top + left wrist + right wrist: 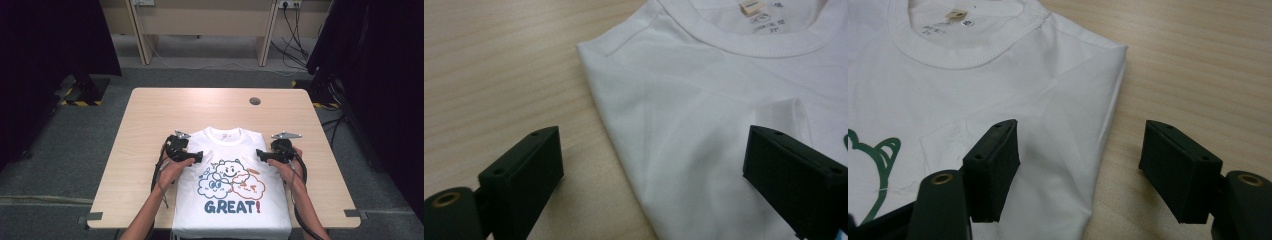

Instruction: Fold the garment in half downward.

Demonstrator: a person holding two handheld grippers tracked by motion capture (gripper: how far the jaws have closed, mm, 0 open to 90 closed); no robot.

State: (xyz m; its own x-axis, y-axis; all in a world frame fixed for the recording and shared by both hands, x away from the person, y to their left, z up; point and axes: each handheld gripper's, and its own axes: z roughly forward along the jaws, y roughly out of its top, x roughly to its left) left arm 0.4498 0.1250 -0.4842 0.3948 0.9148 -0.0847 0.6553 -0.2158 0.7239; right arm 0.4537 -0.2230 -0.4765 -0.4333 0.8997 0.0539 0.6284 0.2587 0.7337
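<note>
High view: white T-shirt (232, 185) lies flat on the table (150, 115), sleeves folded in, collar far, hem at the near edge, so long axis runs near-to-far. Left gripper (196, 158) at shirt's left edge, right gripper (262, 155) at its right edge, both at shoulder/chest level, tips aimed inward at each other. Each hand equally near its own side.

Left gripper view: jaws wide apart, nothing clamped. Folded edge of shirt (704, 125) runs up between them; one jaw over bare wood, other over cloth.

Right gripper view: jaws open, a bit narrower, nothing gripped. Shirt edge (1048, 125) sits between them; one jaw over cloth, other over tabletop. Likely next: each gripper pinches its side edge, which already lies between the jaws.
</note>
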